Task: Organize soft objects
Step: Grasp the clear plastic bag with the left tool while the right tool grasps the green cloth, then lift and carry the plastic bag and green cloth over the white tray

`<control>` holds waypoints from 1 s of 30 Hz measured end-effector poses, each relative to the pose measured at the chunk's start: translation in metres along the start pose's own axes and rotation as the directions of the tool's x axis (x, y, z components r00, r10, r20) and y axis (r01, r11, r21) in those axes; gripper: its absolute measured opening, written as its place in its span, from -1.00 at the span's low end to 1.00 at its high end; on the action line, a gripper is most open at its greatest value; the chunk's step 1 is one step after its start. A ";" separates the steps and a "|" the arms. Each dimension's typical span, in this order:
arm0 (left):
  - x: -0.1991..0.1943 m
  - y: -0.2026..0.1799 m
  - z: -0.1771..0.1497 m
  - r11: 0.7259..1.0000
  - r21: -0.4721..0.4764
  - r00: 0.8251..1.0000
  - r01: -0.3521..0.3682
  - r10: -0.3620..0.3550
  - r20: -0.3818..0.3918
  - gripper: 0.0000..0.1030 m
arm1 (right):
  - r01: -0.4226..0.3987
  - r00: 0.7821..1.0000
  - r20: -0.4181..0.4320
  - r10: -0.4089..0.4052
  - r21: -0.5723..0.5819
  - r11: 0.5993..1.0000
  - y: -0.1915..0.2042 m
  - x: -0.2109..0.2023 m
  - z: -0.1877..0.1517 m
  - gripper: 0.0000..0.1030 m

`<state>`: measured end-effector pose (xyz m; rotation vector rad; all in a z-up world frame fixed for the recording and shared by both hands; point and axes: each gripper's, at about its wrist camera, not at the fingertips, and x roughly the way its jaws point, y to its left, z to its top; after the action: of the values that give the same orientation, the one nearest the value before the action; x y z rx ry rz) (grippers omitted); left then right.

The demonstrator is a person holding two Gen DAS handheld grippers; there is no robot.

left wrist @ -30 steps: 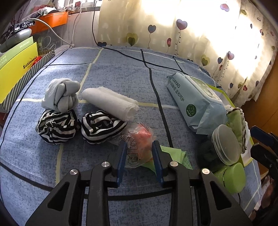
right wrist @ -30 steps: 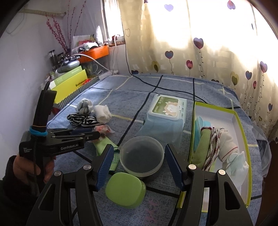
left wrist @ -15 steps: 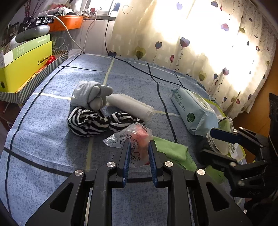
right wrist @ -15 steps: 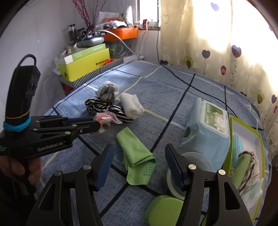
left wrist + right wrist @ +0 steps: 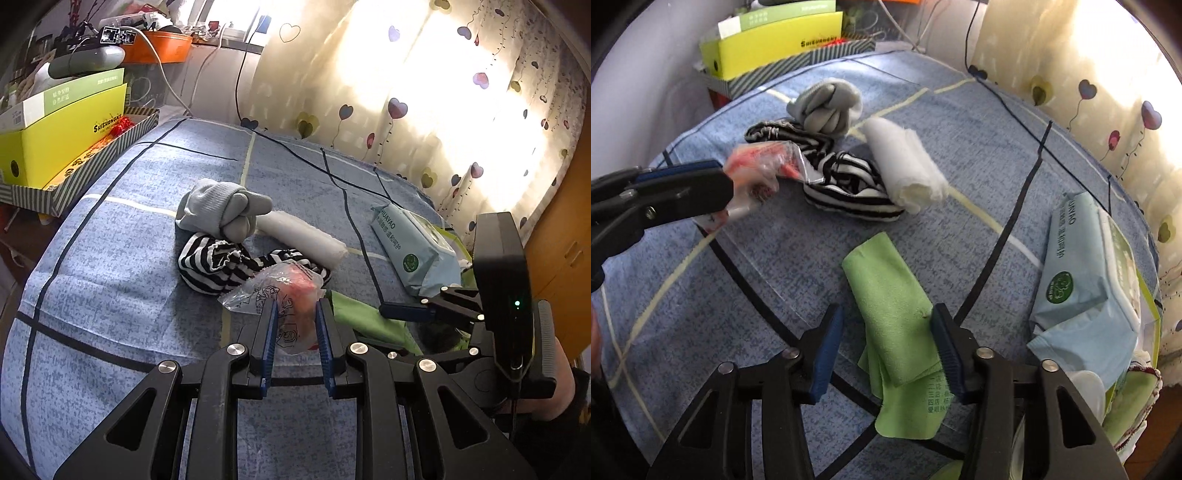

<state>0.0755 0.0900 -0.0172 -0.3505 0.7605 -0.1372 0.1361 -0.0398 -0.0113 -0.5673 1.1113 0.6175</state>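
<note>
My left gripper is shut on a clear plastic bag with something red inside and holds it lifted off the blue bedspread; the bag also shows in the right wrist view. My right gripper is open and straddles a folded green cloth that lies on the bed. Behind lie two black-and-white striped rolls, a grey sock bundle and a rolled white towel.
A light blue wet-wipes pack lies to the right, against a green-rimmed box that holds soft items. A yellow box in a striped tray stands at the far left edge. A black cable crosses the bed near the curtain.
My left gripper has lifted the plastic bag off the bed. My right gripper has moved left and down, from over the round container to around the green cloth.
</note>
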 end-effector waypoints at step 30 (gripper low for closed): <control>-0.046 -0.071 0.023 0.992 0.128 0.991 0.008 -0.025 0.129 -0.58 | -0.102 0.908 0.417 0.030 0.150 0.983 -0.034 -0.135 -0.040 -0.83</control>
<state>0.0583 0.0414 0.0534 -0.2418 0.6160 -0.1760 0.0924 -0.1143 0.1053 -0.2339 0.7722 0.6589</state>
